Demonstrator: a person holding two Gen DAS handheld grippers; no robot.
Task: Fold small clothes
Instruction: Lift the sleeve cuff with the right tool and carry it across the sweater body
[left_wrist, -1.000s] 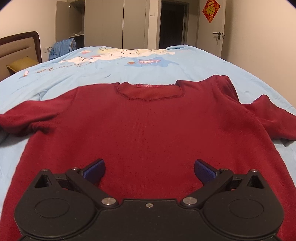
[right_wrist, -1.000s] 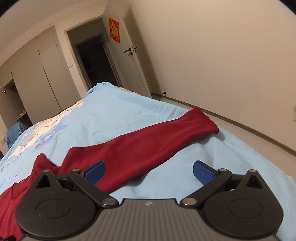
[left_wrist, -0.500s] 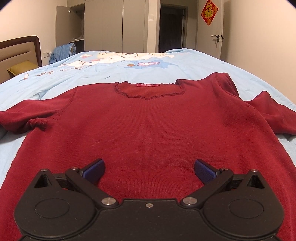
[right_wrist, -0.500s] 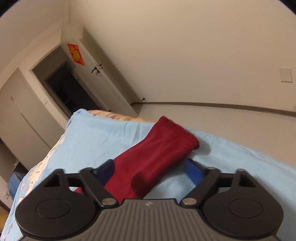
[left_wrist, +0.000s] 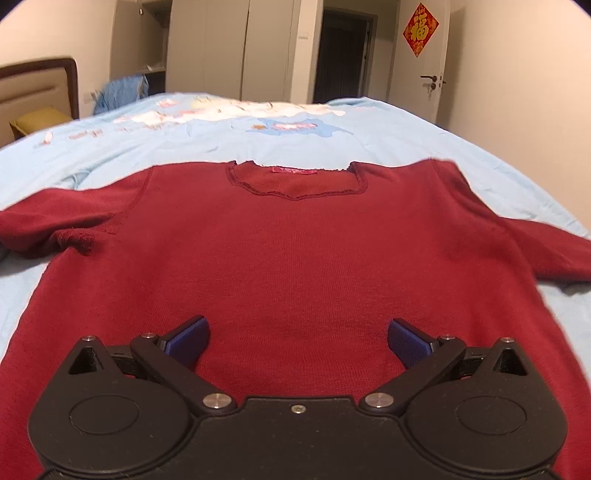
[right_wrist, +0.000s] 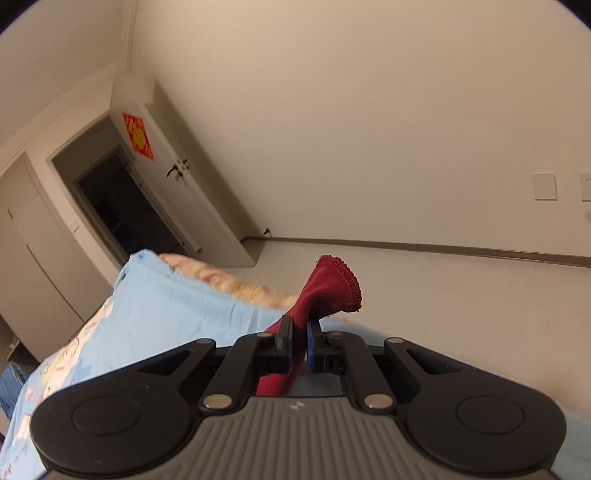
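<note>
A dark red sweater (left_wrist: 295, 258) lies flat, front up, on a light blue bedsheet (left_wrist: 461, 162), its neckline (left_wrist: 295, 182) toward the far end and both sleeves spread sideways. The left gripper (left_wrist: 297, 341) hangs above the lower body of the garment, its blue-padded fingers (left_wrist: 188, 338) spread wide; whether they touch the knit is unclear. A wardrobe (left_wrist: 229, 48) stands behind.

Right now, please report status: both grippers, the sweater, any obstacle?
Right gripper shut on sleeve, cuff lifted. Left gripper open over red sweater, flat on bed. No obstacle seen.
</note>
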